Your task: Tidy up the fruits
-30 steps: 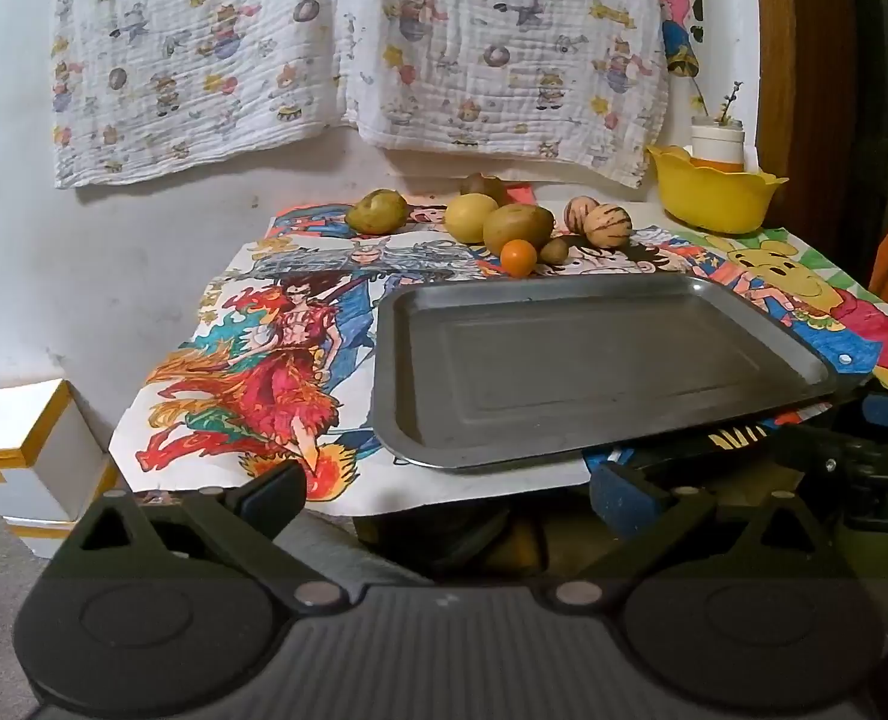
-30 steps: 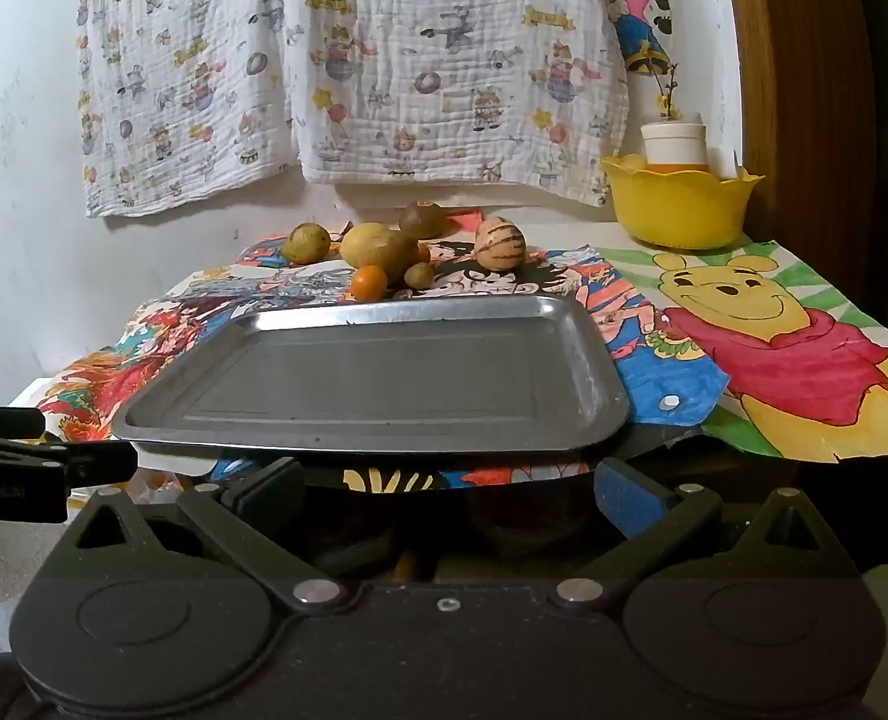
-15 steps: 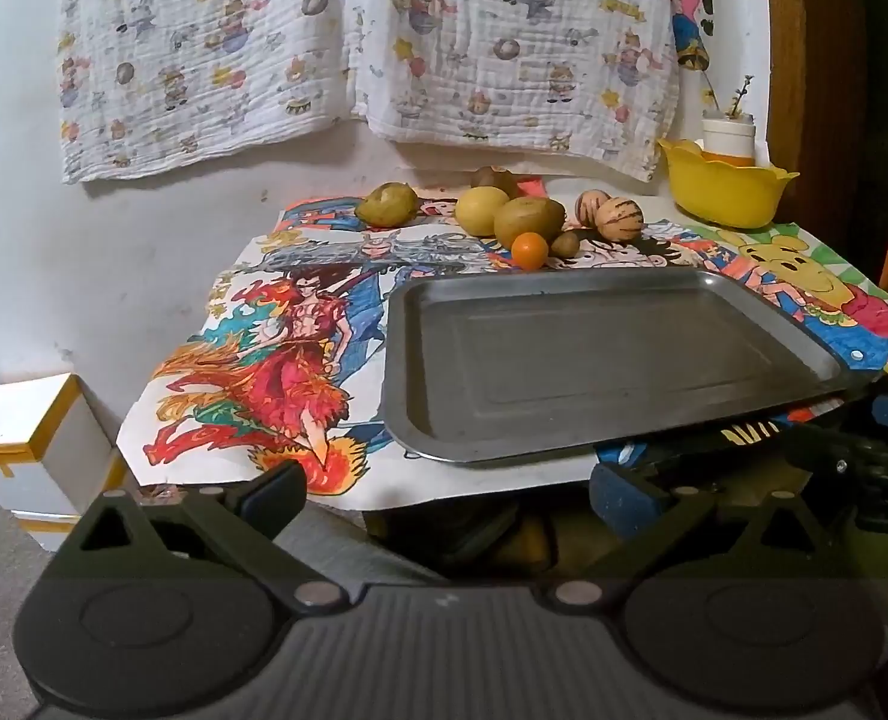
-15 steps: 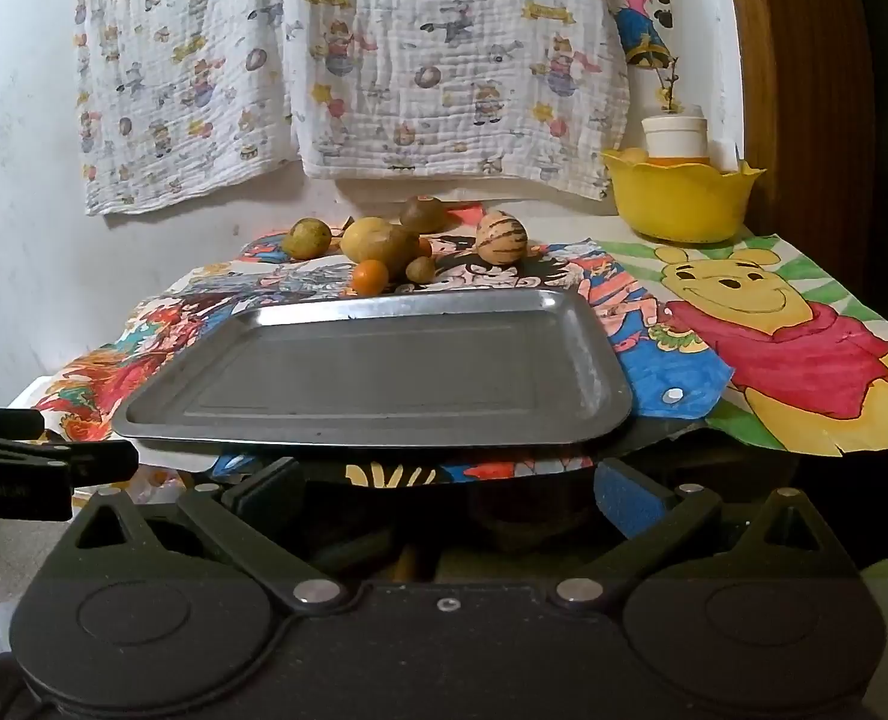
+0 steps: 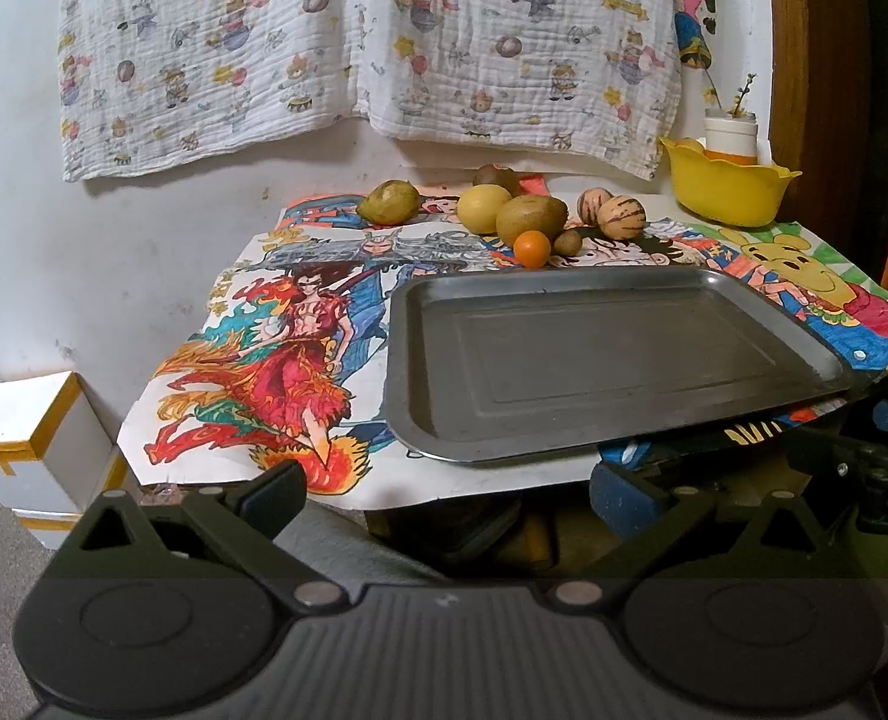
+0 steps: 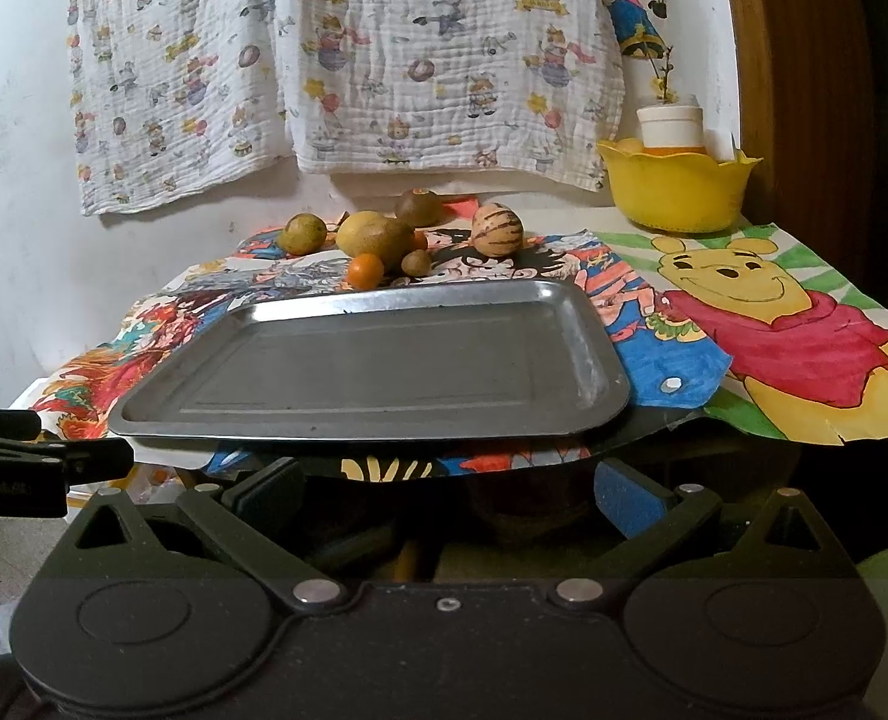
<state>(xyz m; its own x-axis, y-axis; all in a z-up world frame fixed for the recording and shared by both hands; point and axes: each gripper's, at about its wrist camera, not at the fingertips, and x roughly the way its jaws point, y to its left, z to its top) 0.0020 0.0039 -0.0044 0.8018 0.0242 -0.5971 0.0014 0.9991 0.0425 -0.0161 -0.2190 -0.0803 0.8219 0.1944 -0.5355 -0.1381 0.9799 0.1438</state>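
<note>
An empty metal tray (image 5: 612,354) (image 6: 384,360) lies at the table's near edge. Behind it sit several fruits: a small orange (image 5: 531,248) (image 6: 365,271), a brown kiwi (image 5: 531,218), a yellow lemon (image 5: 483,208), a green pear (image 5: 389,202) (image 6: 303,233), a small brown fruit (image 5: 567,241) (image 6: 415,262) and striped melons (image 5: 621,216) (image 6: 497,230). My left gripper (image 5: 447,492) is open and empty, below the table's front edge. My right gripper (image 6: 447,489) is open and empty, just in front of the tray.
A yellow bowl (image 5: 726,192) (image 6: 675,189) holding a white cup stands at the back right. Cartoon posters (image 5: 276,360) (image 6: 792,324) cover the table. A patterned cloth (image 5: 354,42) hangs on the wall. A white box (image 5: 30,438) sits on the floor at left.
Both grippers have risen slightly and drifted a little; the table and tray sit lower in each view. Nothing on the table has moved.
</note>
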